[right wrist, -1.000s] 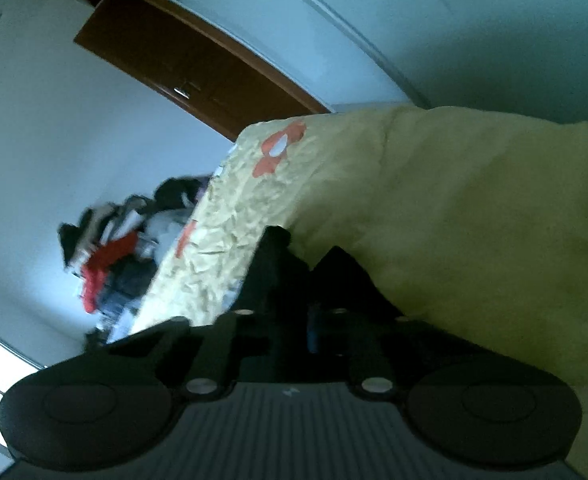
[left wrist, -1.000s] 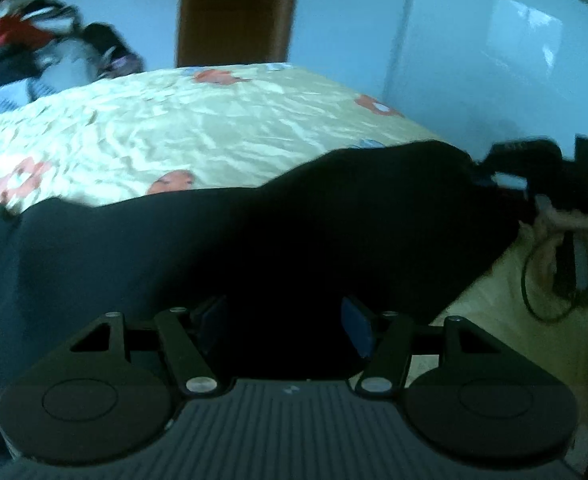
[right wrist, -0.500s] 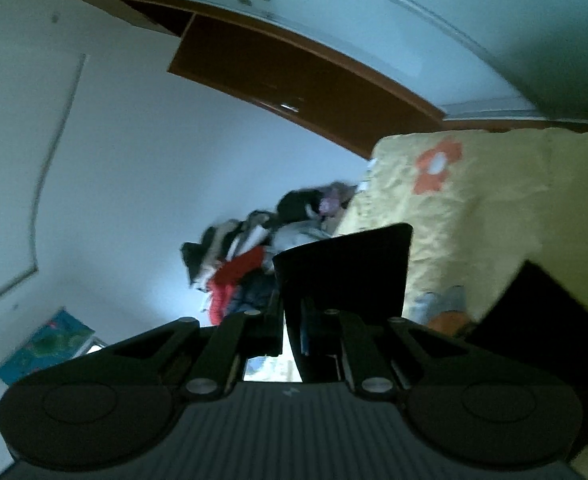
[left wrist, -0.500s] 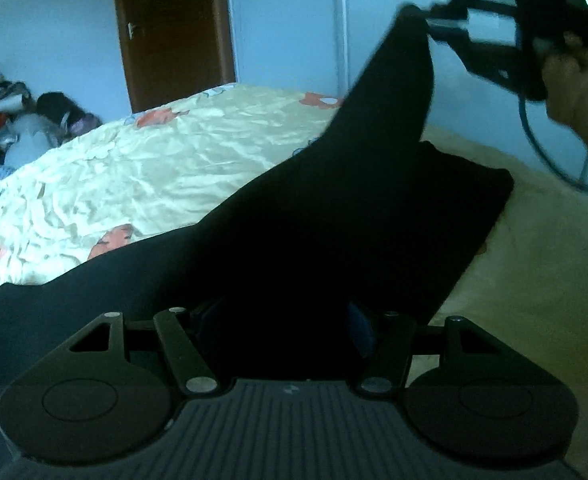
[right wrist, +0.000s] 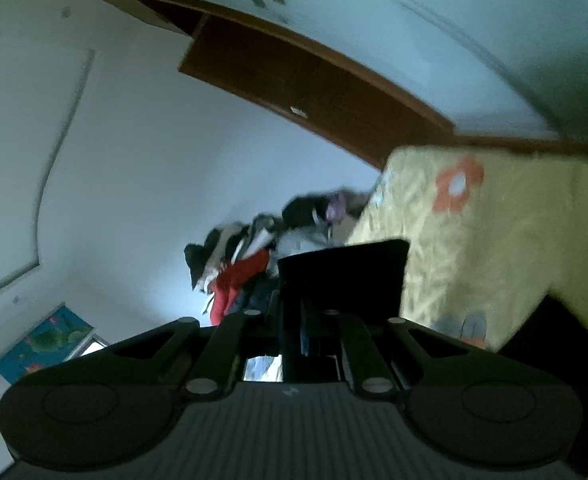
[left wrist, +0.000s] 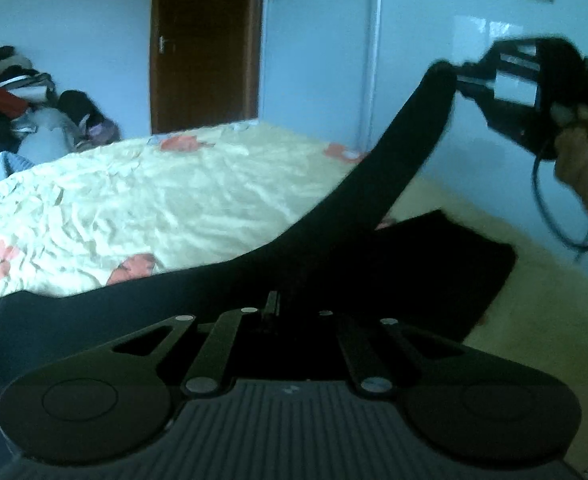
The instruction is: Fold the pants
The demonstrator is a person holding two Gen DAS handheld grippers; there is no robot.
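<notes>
Since half a second ago, one leg end of the black pants (left wrist: 397, 176) has been swung further right and kept high by the right hand-held gripper (left wrist: 463, 76), clenched on its hem, while the rest lies on the bed (left wrist: 174, 196). The left hand-held gripper (left wrist: 294, 316) has been closed on the cloth near the middle. The raised leg should be carried across taut and laid edge to edge.

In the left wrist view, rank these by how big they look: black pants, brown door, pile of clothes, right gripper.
1. black pants, nearest the camera
2. brown door
3. pile of clothes and right gripper: alike, unsure, gripper nearer
</notes>
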